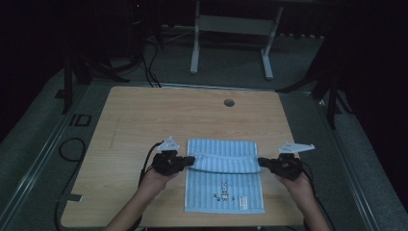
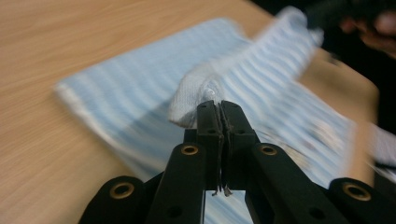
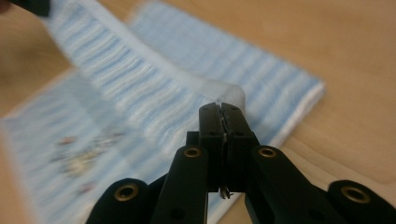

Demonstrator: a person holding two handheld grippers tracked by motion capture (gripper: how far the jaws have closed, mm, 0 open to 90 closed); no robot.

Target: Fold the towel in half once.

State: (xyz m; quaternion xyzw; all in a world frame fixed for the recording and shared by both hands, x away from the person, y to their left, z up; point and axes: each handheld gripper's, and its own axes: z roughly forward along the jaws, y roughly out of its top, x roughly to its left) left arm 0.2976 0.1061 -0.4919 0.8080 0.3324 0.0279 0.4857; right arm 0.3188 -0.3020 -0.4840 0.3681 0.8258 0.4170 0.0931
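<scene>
A light blue striped towel (image 1: 223, 185) lies on the wooden table (image 1: 144, 120), with a small printed motif and label near its front edge. Its far edge is lifted and folded toward me, stretched between both grippers. My left gripper (image 1: 190, 160) pinches the fold's left corner, and its jaws are pressed together on white-blue cloth (image 2: 196, 95). At the opposite end my right gripper (image 1: 260, 162) grips the right corner, jaws closed on the cloth (image 3: 229, 95). The far end of the lifted edge (image 3: 70, 28) runs to the other gripper at top left.
A round cable hole (image 1: 229, 102) sits near the table's far edge. Black cables (image 1: 72, 149) trail off the left side. A white desk frame (image 1: 231, 43) stands on the floor beyond the table.
</scene>
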